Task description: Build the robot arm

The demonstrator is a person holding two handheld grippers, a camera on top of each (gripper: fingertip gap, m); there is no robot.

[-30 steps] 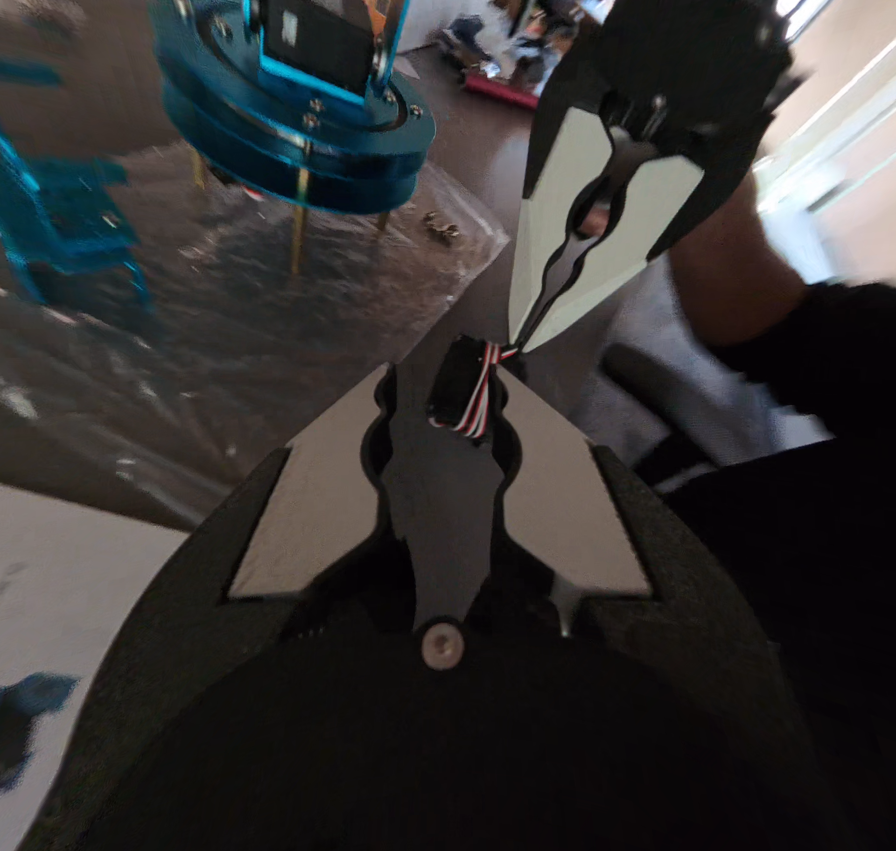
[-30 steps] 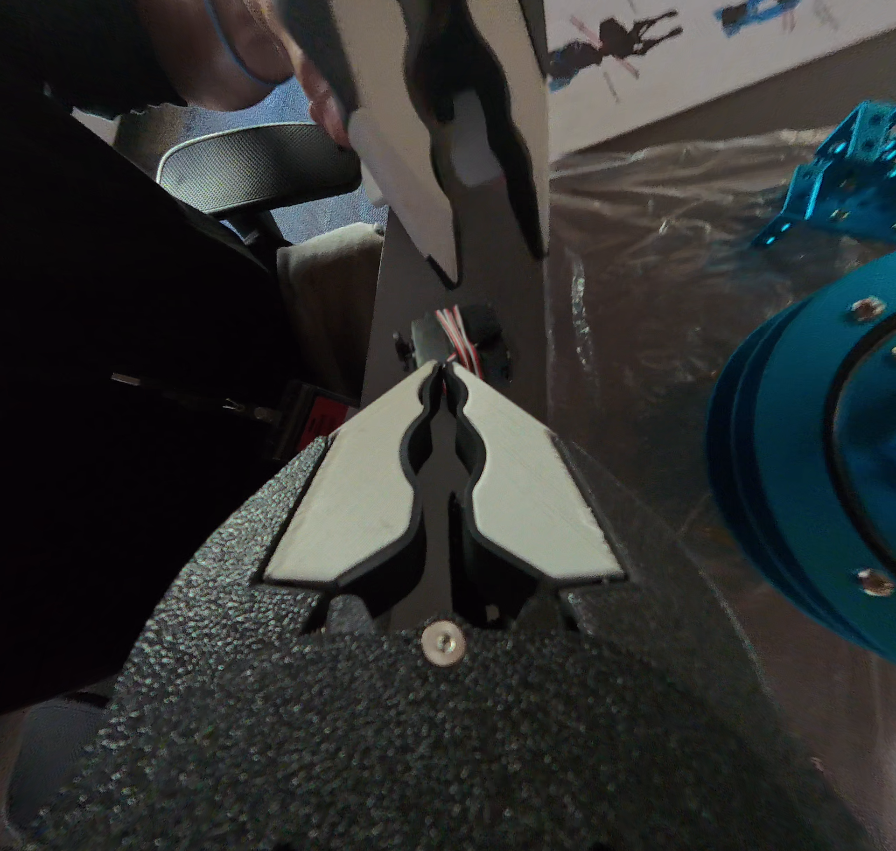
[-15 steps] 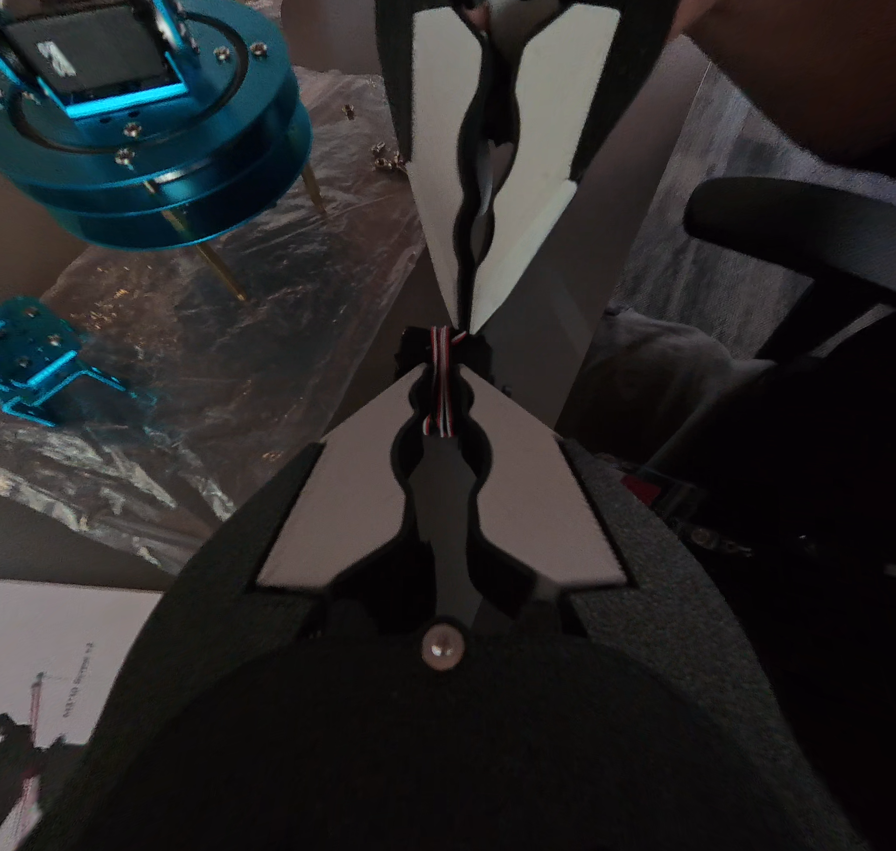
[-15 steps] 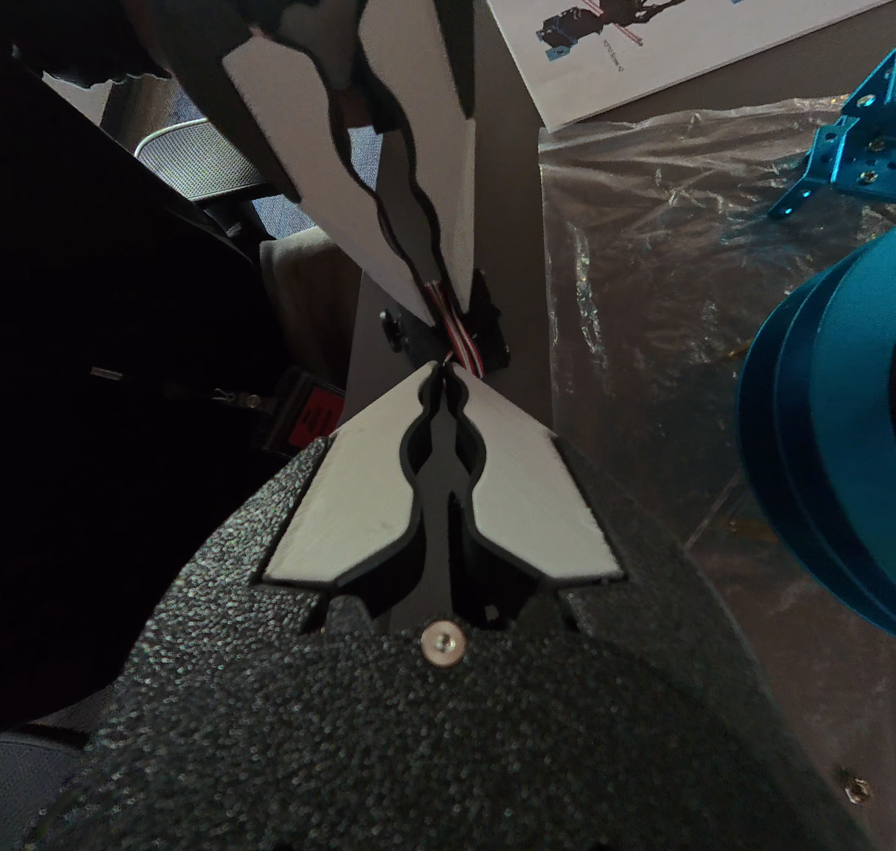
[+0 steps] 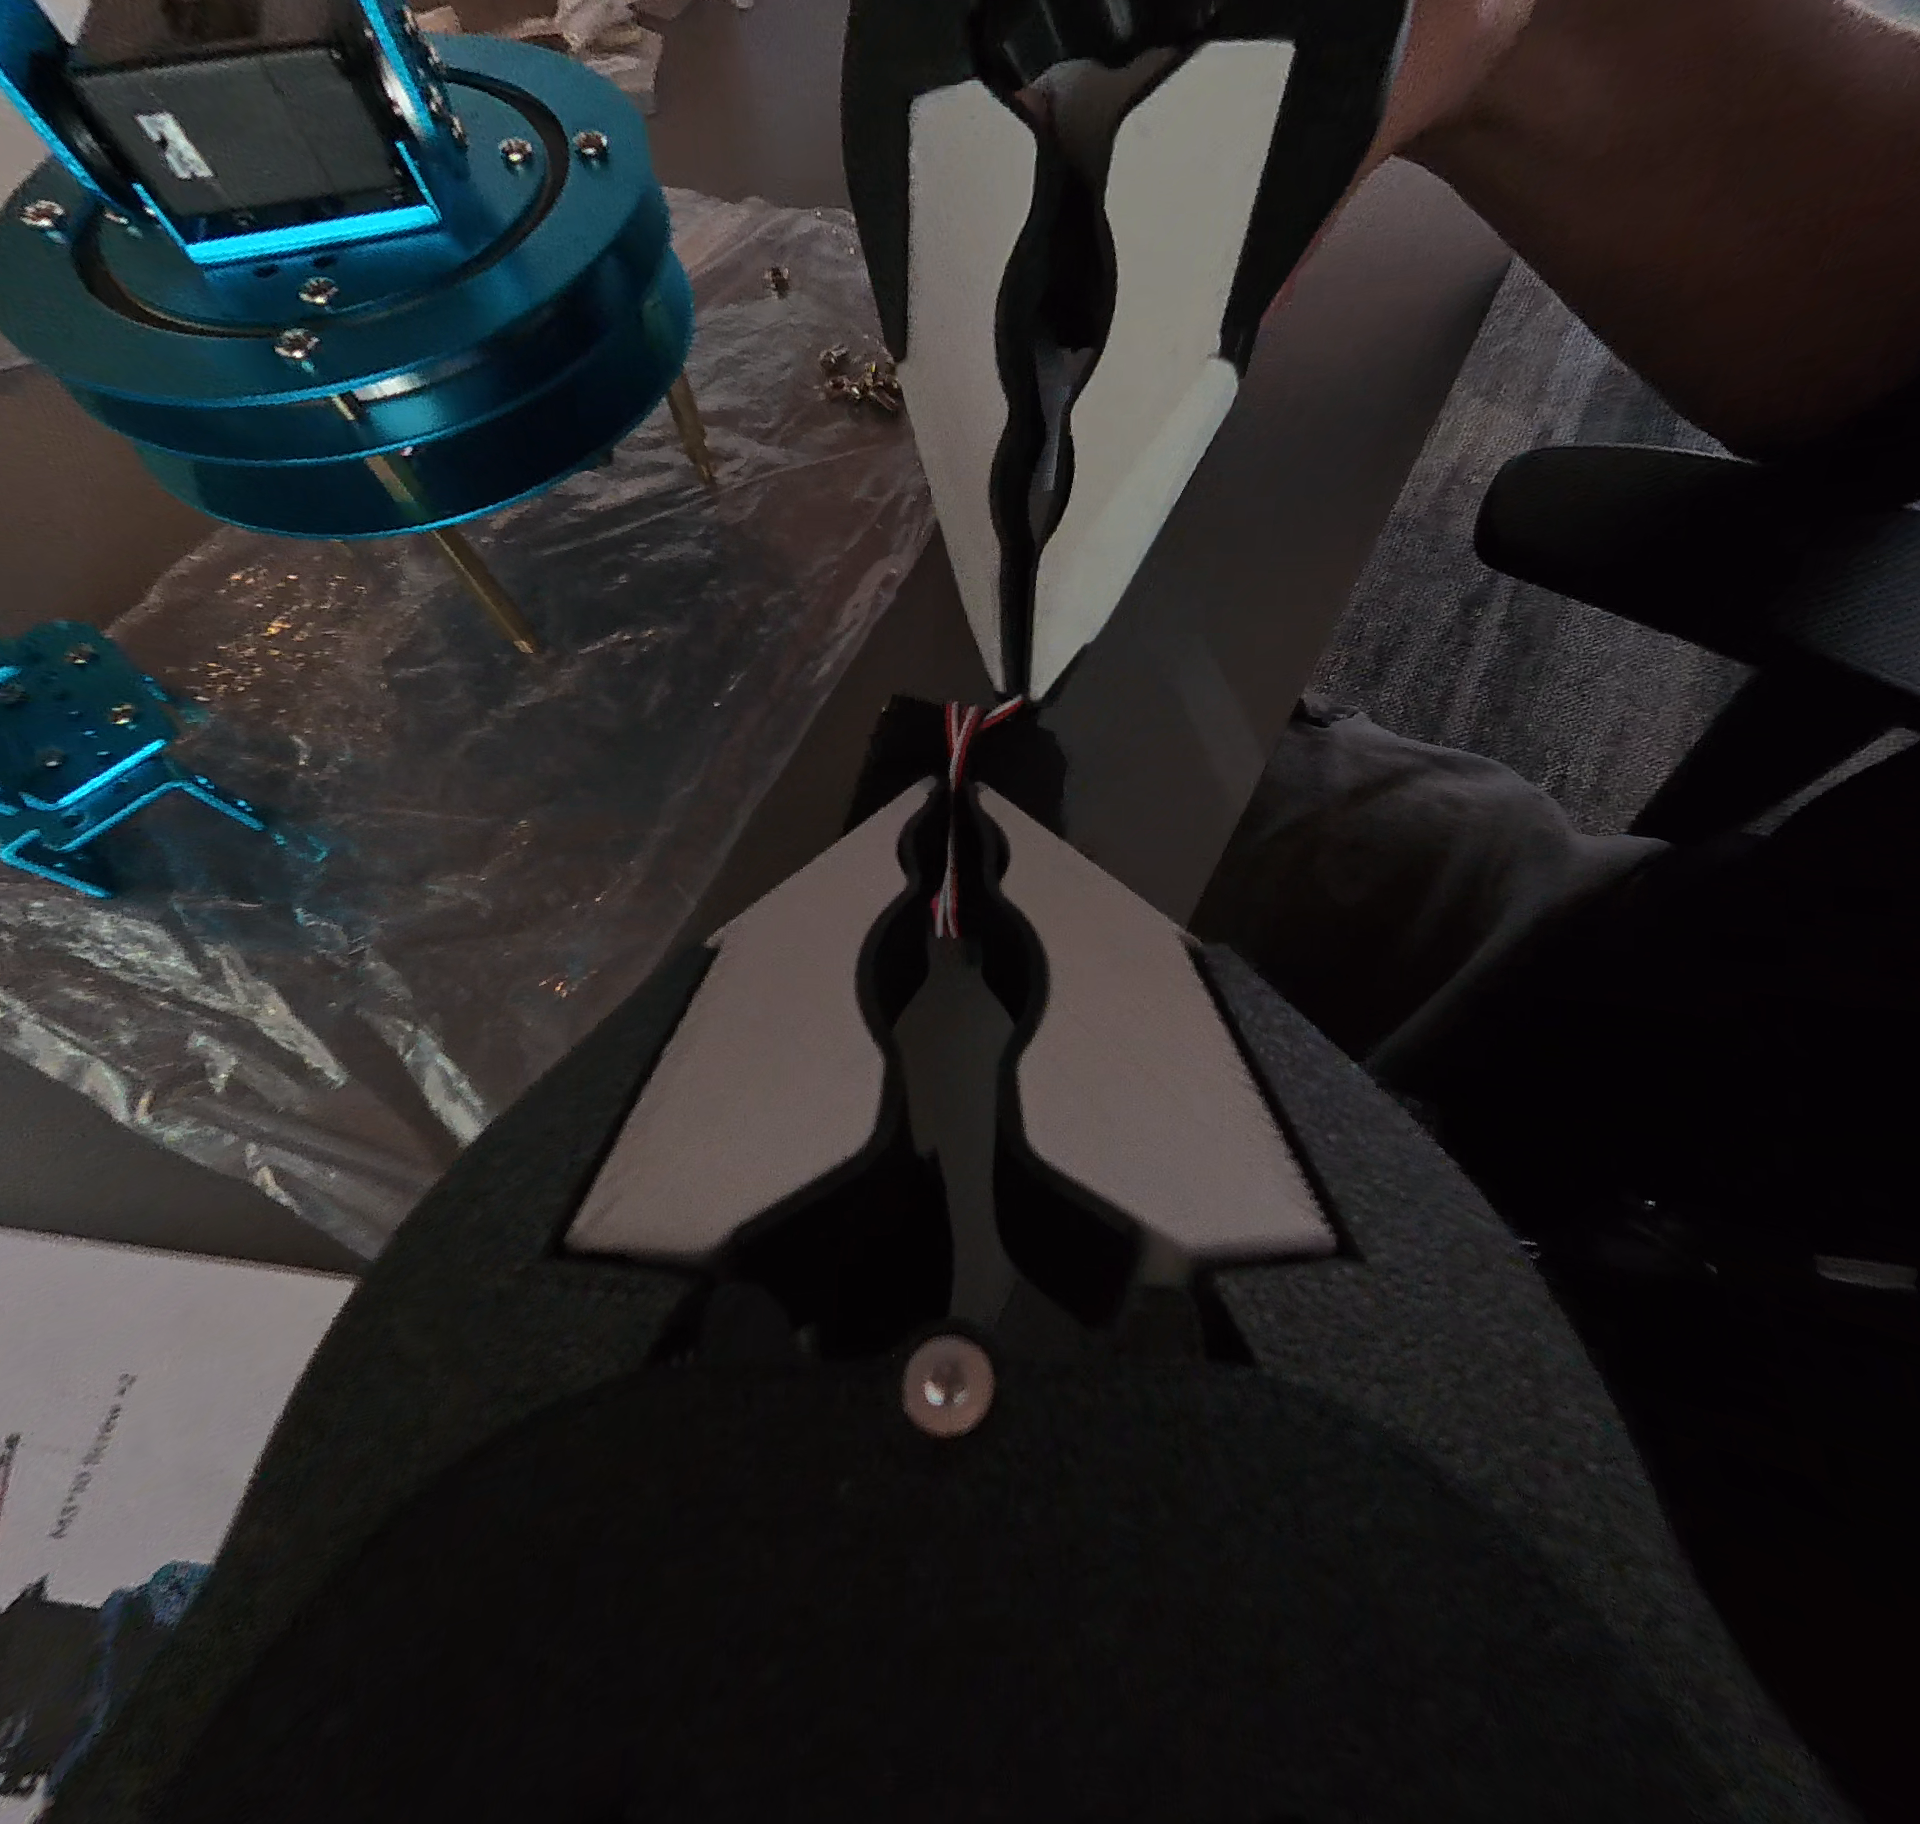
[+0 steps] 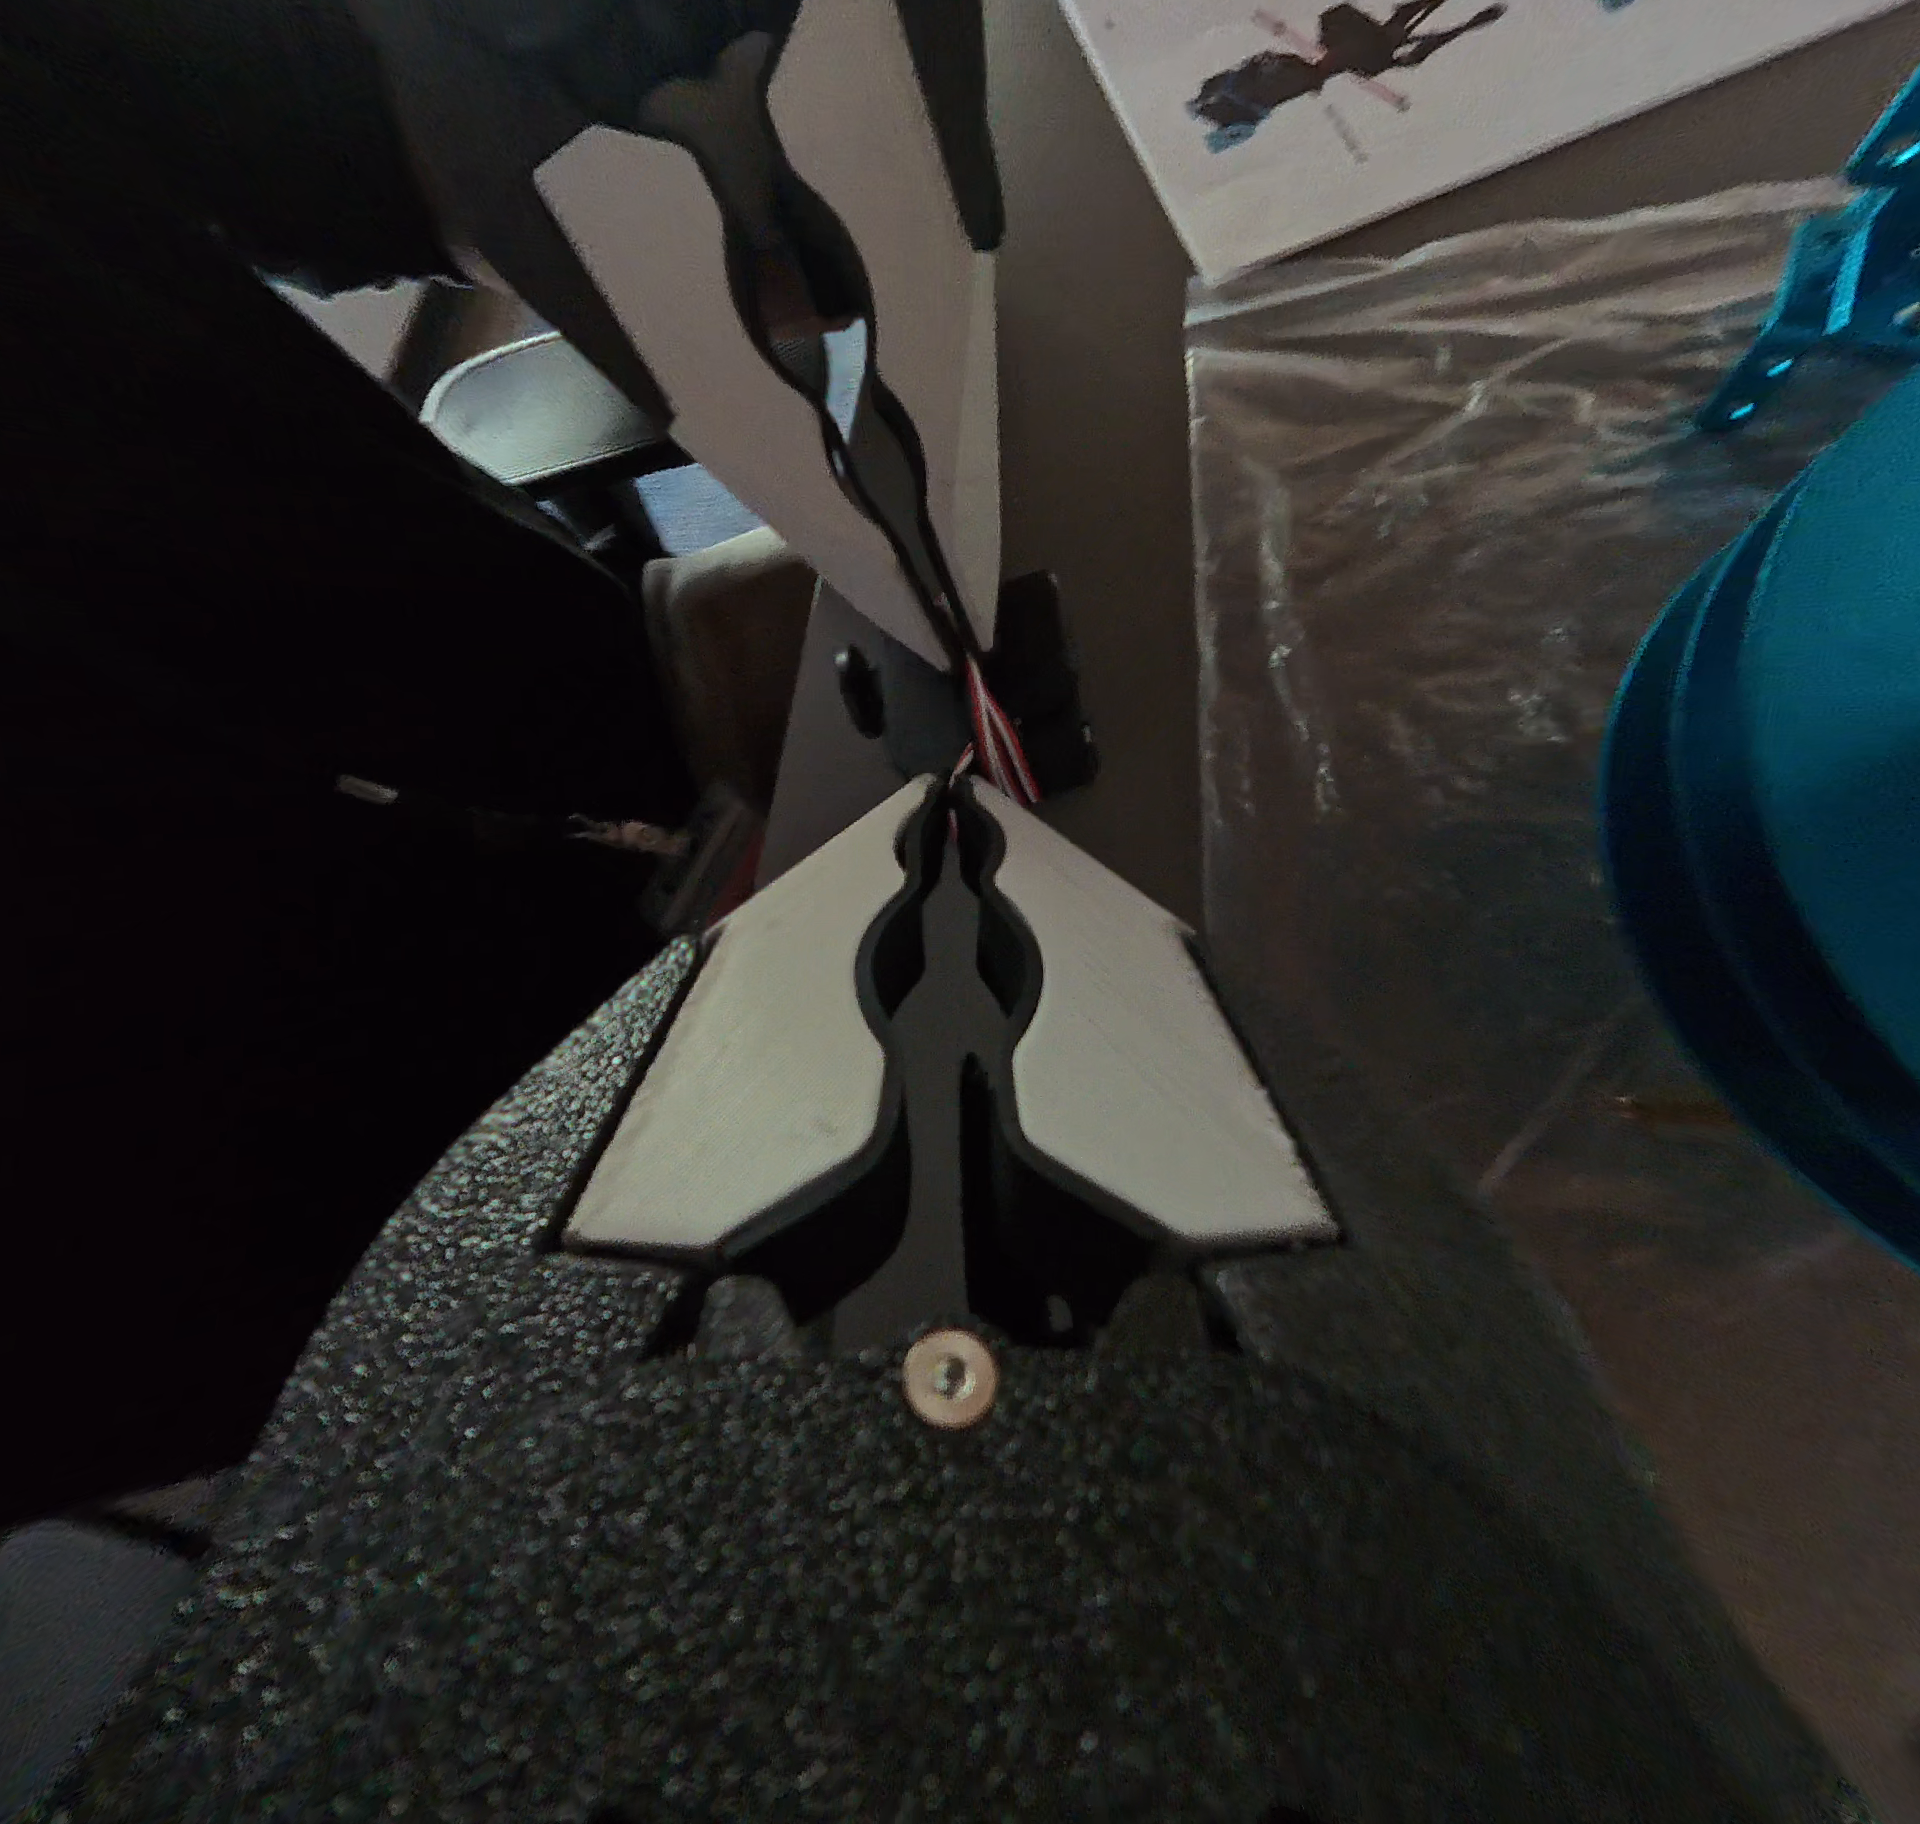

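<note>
A small black servo [image 5: 1023, 761] with a red, white and black wire bundle [image 5: 954, 735] lies near the table edge. My left gripper [image 5: 961, 787] is shut on the wire bundle, which runs back between its fingers. My right gripper [image 5: 1013, 694] comes in from above, tip to tip with the left, and is shut on the same bundle just above the servo. In the right wrist view my right gripper [image 6: 951, 785] pinches the wire bundle [image 6: 997, 735], the left gripper [image 6: 966, 657] points down at it, and the servo [image 6: 1049, 673] lies behind.
A blue round base holding a servo [image 5: 343, 320] stands on brass legs on a crinkled plastic sheet [image 5: 468, 787]; it also shows in the right wrist view [image 6: 1766, 891]. A blue bracket [image 5: 83, 756], loose nuts [image 5: 857, 377], an instruction sheet [image 6: 1403, 60] and a chair armrest [image 5: 1683, 548] are nearby. The tips of both grippers are at nearly the same place.
My left gripper has closed from a wider gap around the servo and its wires to shut on the wire bundle. The right gripper has stayed shut on the wires and turned more upright.
</note>
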